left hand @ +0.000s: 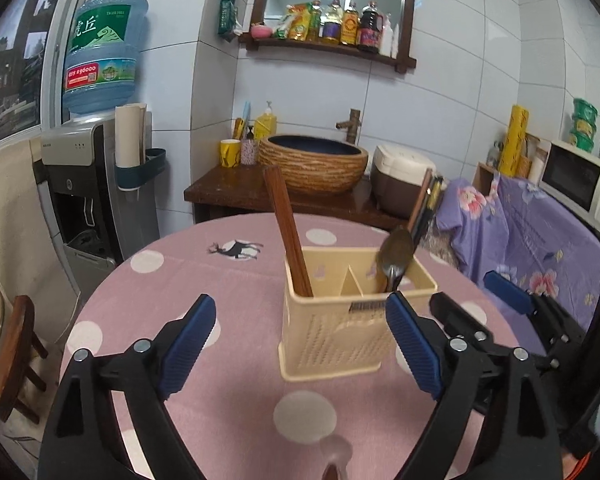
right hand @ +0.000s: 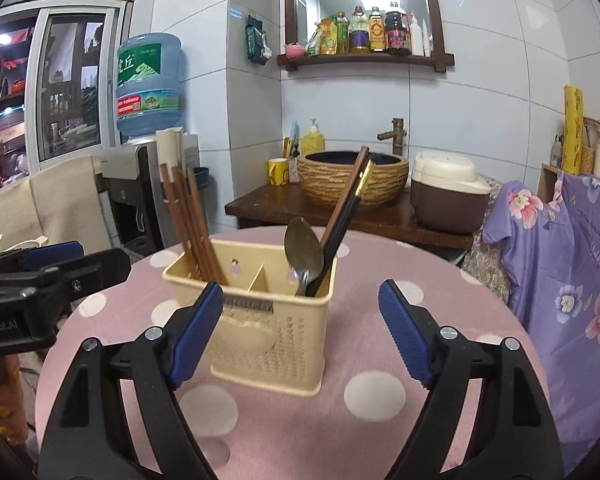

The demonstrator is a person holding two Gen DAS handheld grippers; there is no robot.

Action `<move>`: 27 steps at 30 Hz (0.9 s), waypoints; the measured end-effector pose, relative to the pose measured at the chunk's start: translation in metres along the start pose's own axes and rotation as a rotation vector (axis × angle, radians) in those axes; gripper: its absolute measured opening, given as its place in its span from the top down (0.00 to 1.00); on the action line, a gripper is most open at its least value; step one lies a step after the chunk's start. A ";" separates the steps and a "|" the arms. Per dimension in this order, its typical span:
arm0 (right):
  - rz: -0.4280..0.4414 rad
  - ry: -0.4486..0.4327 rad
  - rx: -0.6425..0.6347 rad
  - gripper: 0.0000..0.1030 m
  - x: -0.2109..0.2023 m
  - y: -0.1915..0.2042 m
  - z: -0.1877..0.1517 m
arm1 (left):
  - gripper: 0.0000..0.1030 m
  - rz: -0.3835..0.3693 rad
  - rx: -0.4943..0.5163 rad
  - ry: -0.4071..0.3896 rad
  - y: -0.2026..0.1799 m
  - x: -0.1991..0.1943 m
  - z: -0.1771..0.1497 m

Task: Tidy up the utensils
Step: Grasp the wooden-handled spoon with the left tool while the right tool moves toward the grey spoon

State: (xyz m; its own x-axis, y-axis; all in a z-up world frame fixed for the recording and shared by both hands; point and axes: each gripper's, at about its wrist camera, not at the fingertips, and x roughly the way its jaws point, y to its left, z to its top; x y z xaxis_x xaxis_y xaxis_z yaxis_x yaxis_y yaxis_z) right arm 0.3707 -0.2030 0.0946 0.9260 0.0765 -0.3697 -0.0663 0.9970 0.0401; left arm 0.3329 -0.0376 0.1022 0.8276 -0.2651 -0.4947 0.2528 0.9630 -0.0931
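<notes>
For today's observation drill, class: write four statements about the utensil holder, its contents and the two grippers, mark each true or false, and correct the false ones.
1. The cream utensil holder stands upright on the pink dotted tablecloth. True.
2. The spoon lies flat on the cloth. False: it stands in the holder.
3. The brown chopsticks and the spoon share a compartment. False: a divider separates them.
4. The left gripper and right gripper are both open and empty. True.

Colours and patterns noted.
Cream utensil holder (right hand: 260, 320); pink, white-dotted tablecloth (right hand: 340, 432); brown chopsticks (right hand: 188, 224); blue gripper pads (right hand: 196, 334).
</notes>
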 end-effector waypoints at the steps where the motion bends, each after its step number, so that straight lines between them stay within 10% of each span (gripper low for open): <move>1: 0.008 0.016 -0.002 0.20 -0.005 0.000 -0.004 | 0.15 0.003 0.013 0.006 -0.001 -0.002 -0.004; 13: -0.018 0.121 0.009 0.20 -0.040 -0.009 -0.061 | 0.15 0.008 0.061 0.088 -0.005 -0.013 -0.069; 27: -0.037 0.243 0.067 0.20 -0.042 -0.016 -0.116 | 0.57 -0.073 0.109 0.307 -0.010 -0.015 -0.142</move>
State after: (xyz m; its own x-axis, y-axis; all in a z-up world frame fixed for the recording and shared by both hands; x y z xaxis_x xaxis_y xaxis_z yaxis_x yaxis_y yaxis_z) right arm 0.2898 -0.2207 0.0016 0.8102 0.0491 -0.5841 -0.0018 0.9967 0.0812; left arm 0.2470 -0.0361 -0.0127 0.6200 -0.2910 -0.7286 0.3718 0.9267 -0.0537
